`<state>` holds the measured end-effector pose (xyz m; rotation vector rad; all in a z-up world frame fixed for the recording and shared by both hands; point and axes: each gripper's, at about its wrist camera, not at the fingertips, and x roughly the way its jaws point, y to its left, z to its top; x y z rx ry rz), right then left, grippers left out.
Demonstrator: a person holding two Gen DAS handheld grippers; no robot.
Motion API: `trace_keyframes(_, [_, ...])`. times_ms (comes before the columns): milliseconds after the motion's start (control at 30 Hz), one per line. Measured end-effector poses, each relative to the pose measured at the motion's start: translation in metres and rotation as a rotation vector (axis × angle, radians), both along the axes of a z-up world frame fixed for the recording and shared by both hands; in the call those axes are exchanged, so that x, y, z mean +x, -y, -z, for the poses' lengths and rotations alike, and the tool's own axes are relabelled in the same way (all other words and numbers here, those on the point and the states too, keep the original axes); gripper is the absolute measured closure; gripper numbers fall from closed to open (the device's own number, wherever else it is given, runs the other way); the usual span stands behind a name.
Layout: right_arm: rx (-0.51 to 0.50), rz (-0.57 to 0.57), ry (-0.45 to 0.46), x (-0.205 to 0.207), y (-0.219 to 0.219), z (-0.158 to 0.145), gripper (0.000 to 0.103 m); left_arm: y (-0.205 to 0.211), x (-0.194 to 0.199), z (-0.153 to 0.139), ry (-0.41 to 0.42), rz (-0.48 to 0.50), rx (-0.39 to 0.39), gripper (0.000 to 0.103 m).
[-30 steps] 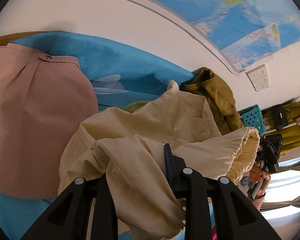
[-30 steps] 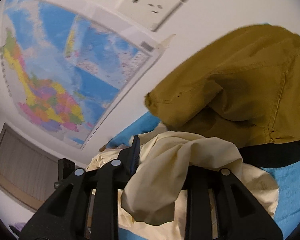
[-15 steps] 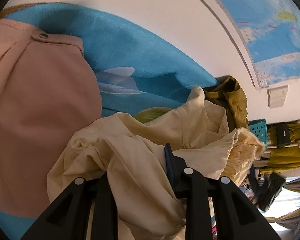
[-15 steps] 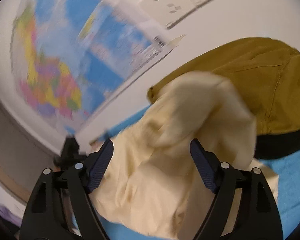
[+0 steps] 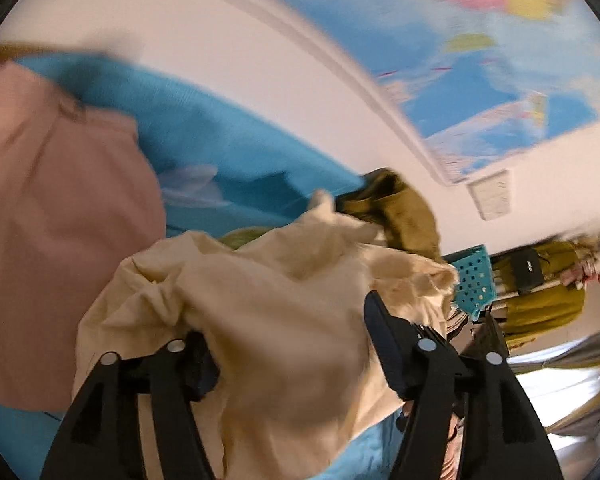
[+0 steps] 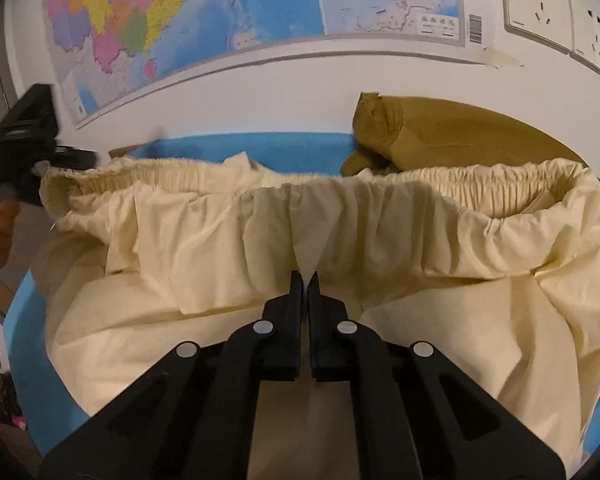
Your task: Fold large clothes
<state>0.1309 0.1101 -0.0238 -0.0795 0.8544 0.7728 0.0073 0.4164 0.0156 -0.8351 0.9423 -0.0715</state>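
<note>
A cream garment (image 6: 300, 240) with an elastic waistband lies spread across the blue-covered surface (image 6: 260, 142). My right gripper (image 6: 305, 280) is shut, its tips at the cloth just below the waistband; a pinch is not clear. In the left wrist view the same cream garment (image 5: 284, 312) lies bunched between the spread fingers of my left gripper (image 5: 288, 328), which is open. The left gripper also shows in the right wrist view (image 6: 24, 152) at the waistband's left end.
An olive garment (image 6: 460, 140) lies at the back right against the wall, also in the left wrist view (image 5: 400, 208). A pink garment (image 5: 52, 232) lies at left. A teal basket (image 5: 472, 280) stands beyond. A map (image 6: 220, 12) hangs on the wall.
My left gripper has opened and let go of the cream cloth. My right gripper let go, opened, then shut; the waistband is now stretched out flat across the surface.
</note>
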Motion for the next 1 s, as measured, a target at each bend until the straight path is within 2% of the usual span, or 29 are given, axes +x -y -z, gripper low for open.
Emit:
trace_keyframes(100, [0.051, 0.023, 0.051, 0.004, 0.004, -0.021, 0.102, 0.009, -0.016, -0.024, 0.102, 0.008, 0.091, 0.035])
trace_keyframes(167, [0.09, 0.04, 0.088, 0.013, 0.002, -0.036, 0.102, 0.019, -0.021, -0.035, 0.148, 0.047, 0.161, 0.03])
trace_keyframes(233, [0.09, 0.037, 0.099, 0.021, -0.008, -0.041, 0.102, 0.036, -0.018, -0.035, 0.15, 0.08, 0.242, 0.03])
trace_keyframes(300, [0.048, 0.037, 0.061, 0.035, -0.024, -0.027, 0.102, 0.057, -0.007, -0.025, 0.122, 0.135, 0.311, 0.03])
trace_keyframes(333, [0.016, 0.036, 0.042, 0.039, -0.03, -0.017, 0.102, 0.069, 0.003, -0.015, 0.087, 0.161, 0.366, 0.03])
trace_keyframes(400, [-0.05, 0.028, 0.0, 0.044, -0.041, 0.004, 0.102, 0.078, 0.017, 0.004, 0.034, 0.178, 0.423, 0.031])
trace_keyframes(500, [-0.039, 0.034, -0.008, 0.044, -0.035, 0.007, 0.098, 0.083, 0.046, 0.04, -0.085, 0.161, 0.498, 0.051])
trace_keyframes(533, [-0.023, 0.036, -0.01, 0.042, -0.029, 0.003, 0.094, 0.08, 0.054, 0.05, -0.109, 0.143, 0.508, 0.059])
trace_keyframes(600, [0.021, 0.02, 0.014, 0.03, -0.011, -0.011, 0.061, 0.072, 0.062, 0.058, -0.124, 0.112, 0.477, 0.064])
trace_keyframes(633, [0.042, 0.016, 0.032, 0.022, -0.001, -0.018, 0.055, 0.066, 0.064, 0.059, -0.129, 0.096, 0.45, 0.065])
trace_keyframes(700, [0.102, 0.008, 0.074, 0.003, 0.034, -0.036, 0.051, 0.06, 0.06, 0.056, -0.117, 0.082, 0.405, 0.065])
trace_keyframes(767, [0.148, 0.043, 0.101, -0.013, 0.072, -0.048, 0.046, 0.056, 0.046, 0.044, -0.057, 0.085, 0.386, 0.061])
trace_keyframes(800, [0.174, 0.058, 0.101, -0.019, 0.089, -0.05, 0.045, 0.055, 0.032, 0.035, -0.006, 0.08, 0.401, 0.057])
trace_keyframes(833, [0.204, 0.084, 0.096, -0.025, 0.115, -0.052, 0.044, 0.053, 0.015, 0.025, 0.046, 0.067, 0.438, 0.045])
trace_keyframes(867, [0.212, 0.114, 0.094, -0.031, 0.134, -0.051, 0.041, 0.052, -0.002, 0.016, 0.091, 0.045, 0.476, 0.038])
trace_keyframes(900, [0.209, 0.147, 0.093, -0.037, 0.152, -0.047, 0.036, 0.051, -0.016, 0.011, 0.119, 0.028, 0.504, 0.034])
trace_keyframes(933, [0.197, 0.191, 0.079, -0.041, 0.174, -0.039, 0.035, 0.048, -0.03, 0.007, 0.144, 0.007, 0.531, 0.025])
trace_keyframes(1000, [0.196, 0.243, 0.014, -0.043, 0.197, -0.02, 0.035, 0.037, -0.062, 0.002, 0.179, -0.041, 0.56, 0.022])
